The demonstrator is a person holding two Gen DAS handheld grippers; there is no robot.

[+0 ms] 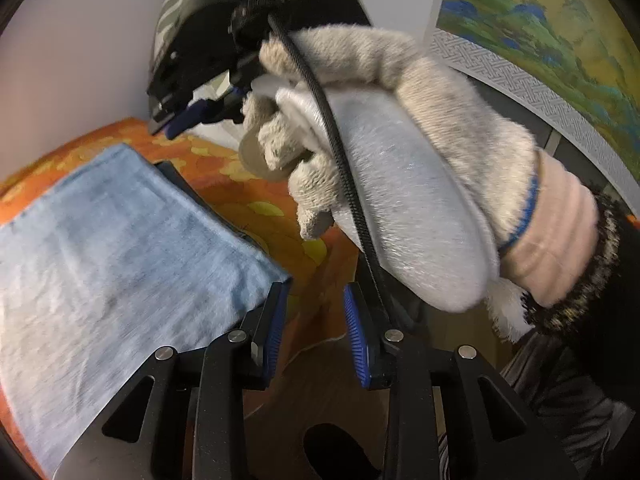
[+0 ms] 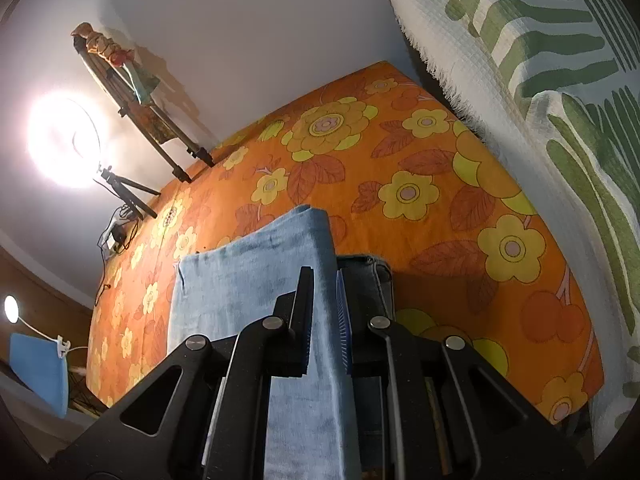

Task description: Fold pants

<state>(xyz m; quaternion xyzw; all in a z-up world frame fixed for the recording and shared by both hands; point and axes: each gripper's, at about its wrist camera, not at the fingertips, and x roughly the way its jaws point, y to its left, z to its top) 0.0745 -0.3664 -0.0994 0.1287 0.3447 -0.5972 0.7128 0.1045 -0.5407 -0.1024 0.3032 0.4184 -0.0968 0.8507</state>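
Note:
Light blue pants (image 1: 120, 260) lie folded flat on the orange flowered bed sheet (image 1: 256, 196). My left gripper (image 1: 315, 292) stands open just off the pants' near right corner, and nothing is between its blue pads. The cloth corner touches the outside of its left finger (image 1: 276, 312). Above the pants' far edge, a hand in a grey knitted glove (image 1: 400, 92) holds my right gripper (image 1: 172, 122). In the right wrist view my right gripper (image 2: 323, 276) is shut on a strip of the pants (image 2: 248, 288), which runs between its fingers. A darker denim part (image 2: 368, 280) shows just right of it.
A green-and-white striped blanket (image 2: 560, 100) hangs along the bed's right side. Tripods (image 2: 160, 148) and a bright ring light (image 2: 64, 140) stand past the bed's far edge by the white wall. A landscape painting (image 1: 540, 20) hangs behind the gloved hand.

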